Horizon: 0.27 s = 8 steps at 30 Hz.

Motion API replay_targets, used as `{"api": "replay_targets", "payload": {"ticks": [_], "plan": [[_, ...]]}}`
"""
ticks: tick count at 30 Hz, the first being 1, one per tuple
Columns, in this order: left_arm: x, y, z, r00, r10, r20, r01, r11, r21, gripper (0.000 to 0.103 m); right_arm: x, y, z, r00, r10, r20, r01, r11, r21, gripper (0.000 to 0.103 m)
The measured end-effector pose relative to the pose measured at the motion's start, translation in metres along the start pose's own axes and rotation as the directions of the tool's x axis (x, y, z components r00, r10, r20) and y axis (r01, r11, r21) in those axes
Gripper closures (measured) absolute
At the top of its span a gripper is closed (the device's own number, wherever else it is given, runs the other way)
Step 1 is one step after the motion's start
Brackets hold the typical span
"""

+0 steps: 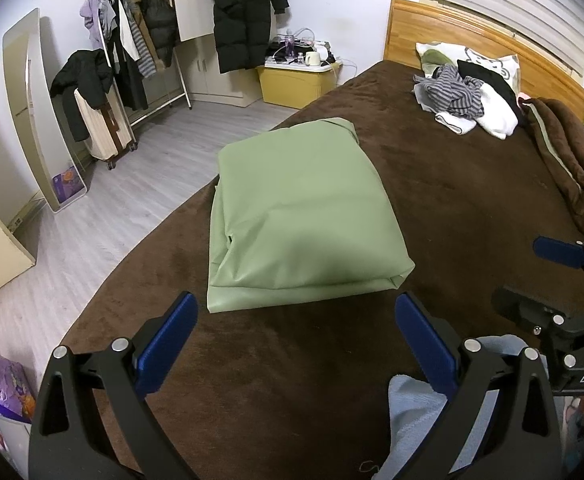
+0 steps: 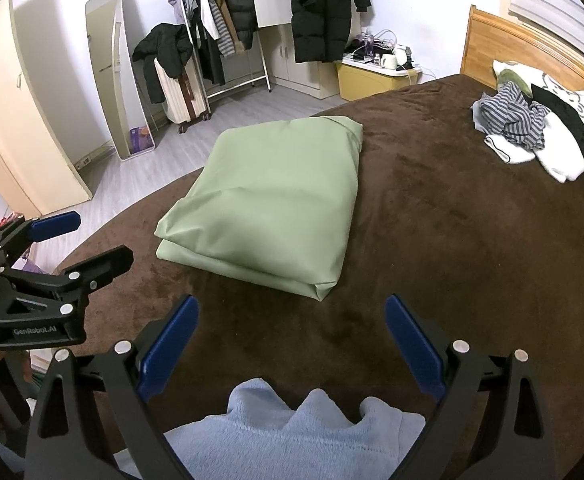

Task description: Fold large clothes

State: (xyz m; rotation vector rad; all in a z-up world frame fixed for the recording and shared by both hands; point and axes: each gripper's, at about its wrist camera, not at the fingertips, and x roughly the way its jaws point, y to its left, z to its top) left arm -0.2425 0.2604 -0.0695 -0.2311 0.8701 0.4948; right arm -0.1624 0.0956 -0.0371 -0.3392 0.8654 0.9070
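Note:
A light green garment point(image 1: 300, 216) lies folded into a thick rectangle on the brown bed cover point(image 1: 472, 200); it also shows in the right wrist view point(image 2: 267, 204). My left gripper point(image 1: 296, 320) is open and empty, hovering just short of the garment's near edge. My right gripper point(image 2: 292, 320) is open and empty, also just short of the garment's near corner. Each gripper appears at the edge of the other's view, the right one point(image 1: 560, 256) and the left one point(image 2: 55, 228). A light blue fleece cloth point(image 2: 292, 432) lies below the right gripper.
A pile of striped, white and black clothes point(image 1: 468, 96) and a pillow point(image 1: 472, 56) lie by the wooden headboard point(image 1: 492, 36). A rolled brown blanket point(image 1: 560, 156) lies at the right. A clothes rack point(image 1: 131, 52), suitcase point(image 1: 103, 128), mirror point(image 1: 27, 112) and yellow box point(image 1: 292, 84) stand on the floor.

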Motion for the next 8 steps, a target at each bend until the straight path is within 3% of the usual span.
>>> {"api": "replay_targets", "payload": {"ticks": [8], "plan": [[-0.0023,0.0012,0.0006,1.000,0.015,0.009,-0.015,1.000,-0.001,0.007,0.0017,0.0007,0.0003,1.000,0.000,-0.004,0.000,1.000,0.001,0.010]]}}
